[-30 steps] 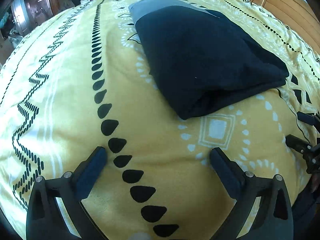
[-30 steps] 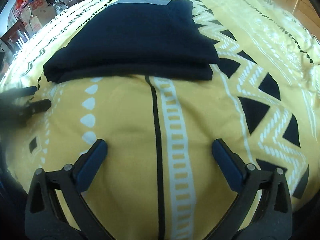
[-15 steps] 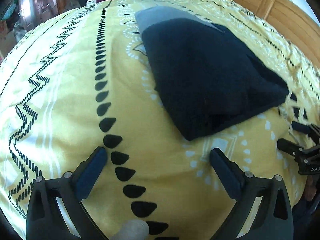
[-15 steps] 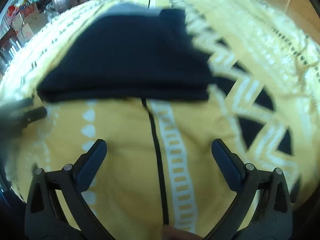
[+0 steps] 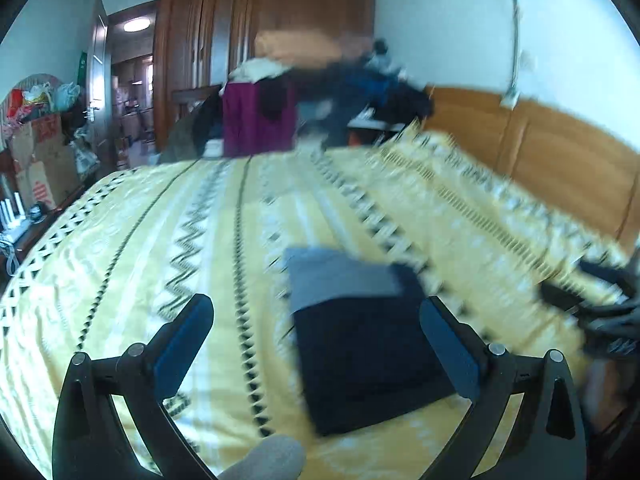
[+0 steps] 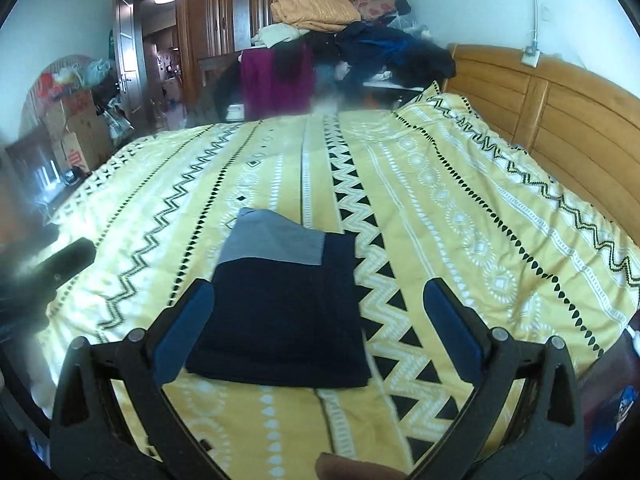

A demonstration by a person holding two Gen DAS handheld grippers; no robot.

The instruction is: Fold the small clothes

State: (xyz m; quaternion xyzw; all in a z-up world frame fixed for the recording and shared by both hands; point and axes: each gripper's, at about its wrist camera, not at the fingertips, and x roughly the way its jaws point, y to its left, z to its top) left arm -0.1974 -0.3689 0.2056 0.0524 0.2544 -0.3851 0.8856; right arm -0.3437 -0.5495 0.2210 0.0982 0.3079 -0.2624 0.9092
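Note:
A folded dark navy garment with a grey band at its far end (image 6: 280, 312) lies flat on the yellow patterned bedspread (image 6: 460, 220). In the left wrist view the same garment (image 5: 360, 344) sits low and right of centre, blurred by motion. My left gripper (image 5: 316, 320) is open and empty, raised above the bed. My right gripper (image 6: 318, 306) is also open and empty, hovering over the garment's near end. The left gripper shows as a dark blur (image 6: 60, 264) at the left edge of the right wrist view, and the right gripper (image 5: 600, 304) at the right edge of the left view.
A wooden headboard (image 6: 560, 108) runs along the right side of the bed. A heap of clothes and folded blankets (image 6: 340, 32) stands beyond the far edge, before wooden wardrobes (image 6: 240, 8). Boxes and bags (image 6: 76, 120) crowd the left by an open door.
Both grippers have lifted up and tilted back from the bedspread, so the whole room now shows. The folded garment lies as before. Both stay open.

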